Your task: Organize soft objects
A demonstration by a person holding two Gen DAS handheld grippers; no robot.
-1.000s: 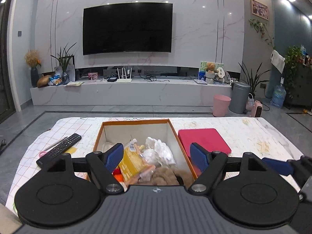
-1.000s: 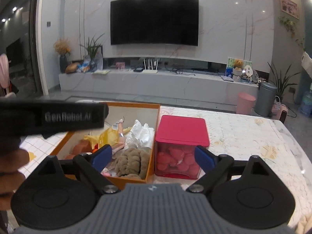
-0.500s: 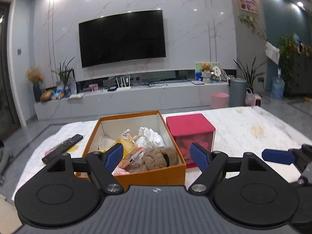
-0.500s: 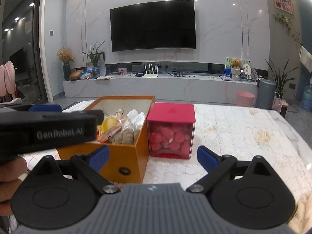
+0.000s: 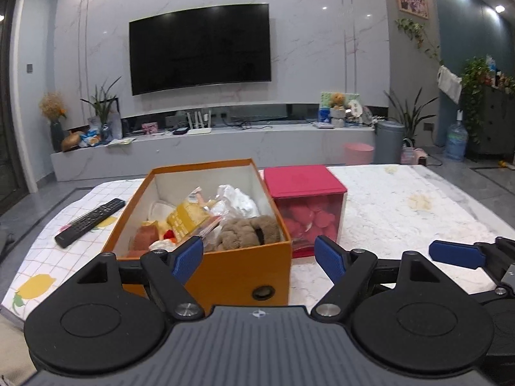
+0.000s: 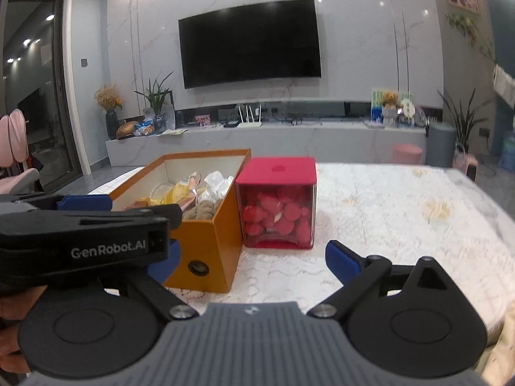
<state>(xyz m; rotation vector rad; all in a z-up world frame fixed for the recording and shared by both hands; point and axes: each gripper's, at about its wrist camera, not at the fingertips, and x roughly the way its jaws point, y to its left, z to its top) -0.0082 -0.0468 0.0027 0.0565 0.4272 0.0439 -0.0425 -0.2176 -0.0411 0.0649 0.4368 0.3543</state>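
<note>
An orange cardboard box (image 5: 225, 273) stands on the table, filled with soft things: a brown plush (image 5: 248, 230), white crumpled material (image 5: 238, 197) and a yellow packet (image 5: 188, 217). It also shows in the right wrist view (image 6: 209, 244). A clear box with a red lid (image 5: 304, 181), full of red pieces, stands against its right side, also seen in the right wrist view (image 6: 278, 206). My left gripper (image 5: 259, 259) is open and empty, in front of the orange box. My right gripper (image 6: 254, 259) is open and empty, near the table's front edge.
A black remote (image 5: 90, 222) lies on the checked cloth left of the orange box. White lace cloth (image 6: 402, 212) covers the table to the right. The left gripper's body (image 6: 80, 241) crosses the left of the right wrist view. A TV wall and low shelf stand beyond.
Both grippers have pulled back and down from above the boxes toward the table's front edge. The boxes now appear farther away and from the side. Both stayed open.
</note>
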